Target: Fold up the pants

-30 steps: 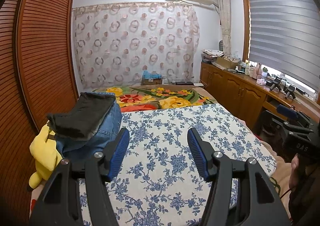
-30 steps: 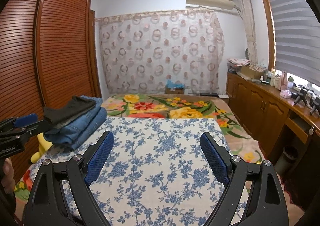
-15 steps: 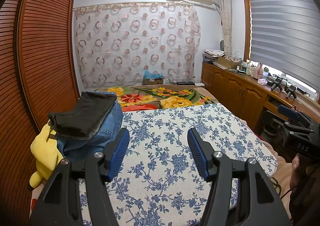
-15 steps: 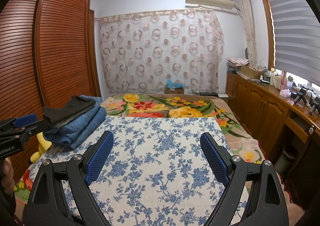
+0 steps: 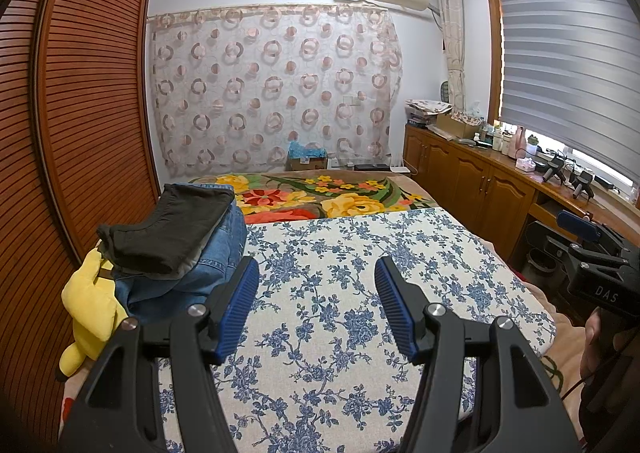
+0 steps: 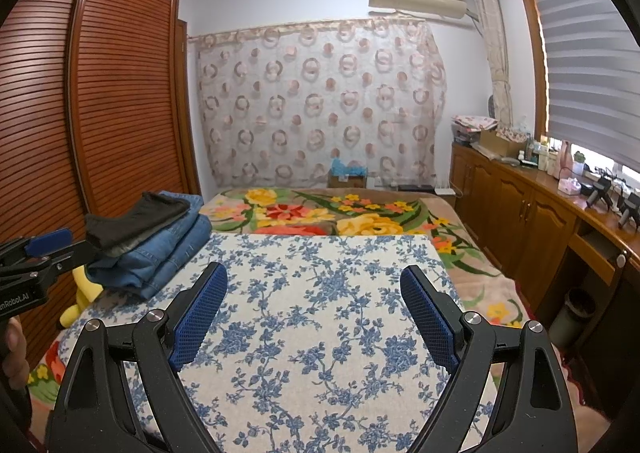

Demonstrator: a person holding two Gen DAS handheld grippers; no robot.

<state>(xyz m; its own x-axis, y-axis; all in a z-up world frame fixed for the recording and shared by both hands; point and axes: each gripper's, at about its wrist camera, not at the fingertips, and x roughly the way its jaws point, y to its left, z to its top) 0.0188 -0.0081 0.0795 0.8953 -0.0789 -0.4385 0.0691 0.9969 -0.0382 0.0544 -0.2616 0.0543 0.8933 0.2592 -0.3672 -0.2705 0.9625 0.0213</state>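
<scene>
A stack of folded pants sits at the left side of the bed: dark grey pants [image 5: 168,229] on top of blue jeans [image 5: 192,277]. The stack also shows in the right wrist view, dark pants [image 6: 136,221] over jeans [image 6: 160,253]. My left gripper [image 5: 316,305] is open and empty, held above the blue-flowered cloth [image 5: 344,285], just right of the stack. My right gripper [image 6: 314,313] is open and empty above the same cloth [image 6: 320,293]. Each gripper shows at the edge of the other's view, the right one [image 5: 592,253] and the left one [image 6: 36,257].
A yellow plush toy [image 5: 92,305] lies left of the stack against the slatted wooden wardrobe [image 5: 80,113]. A flowered blanket [image 5: 320,197] covers the far bed. Wooden cabinets [image 5: 472,181] with clutter run along the right wall under the window.
Both grippers stay open and almost still. The views have shifted only very slightly.
</scene>
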